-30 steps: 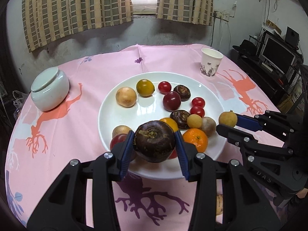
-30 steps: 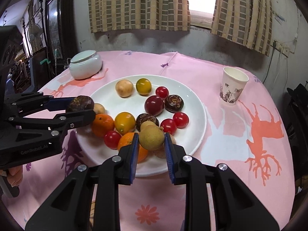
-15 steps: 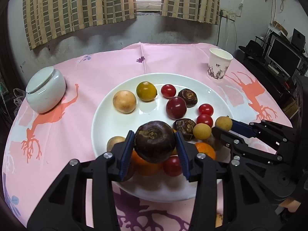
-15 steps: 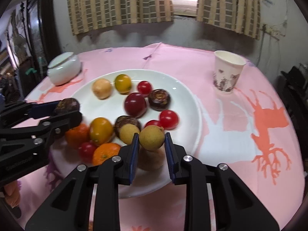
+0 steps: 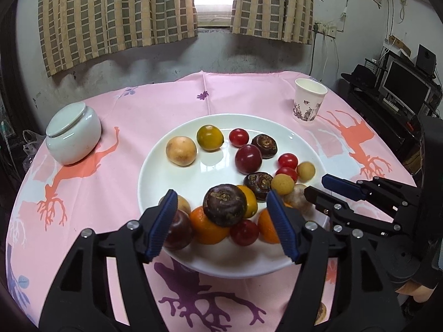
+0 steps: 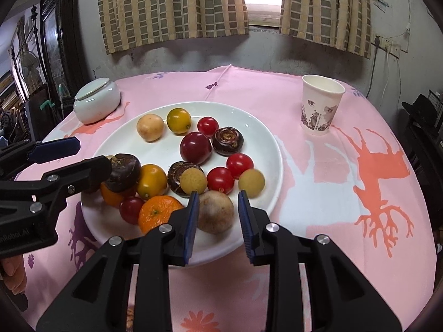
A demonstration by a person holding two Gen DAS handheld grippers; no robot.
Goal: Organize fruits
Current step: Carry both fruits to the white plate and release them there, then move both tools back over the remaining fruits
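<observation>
- My left gripper (image 5: 221,222) had the dark round fruit (image 5: 224,205) clamped; its jaws are opening now, and the fruit sits atop the orange (image 5: 207,228).
- My right gripper (image 6: 217,218) let go of the small tan fruit (image 6: 251,183), which now lies on the plate (image 6: 265,138).

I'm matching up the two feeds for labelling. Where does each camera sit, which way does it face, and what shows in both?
Left wrist view: sits on the left gripper, looking down across the white plate toward the window; its own opening fingers, clear of the dark fruit, and the right gripper show.
Right wrist view: sits on the right gripper, facing the same way; its fingers and the left gripper show.
Shared: plate, fruit, paper cup, lidded jar, pink tablecloth.
</observation>
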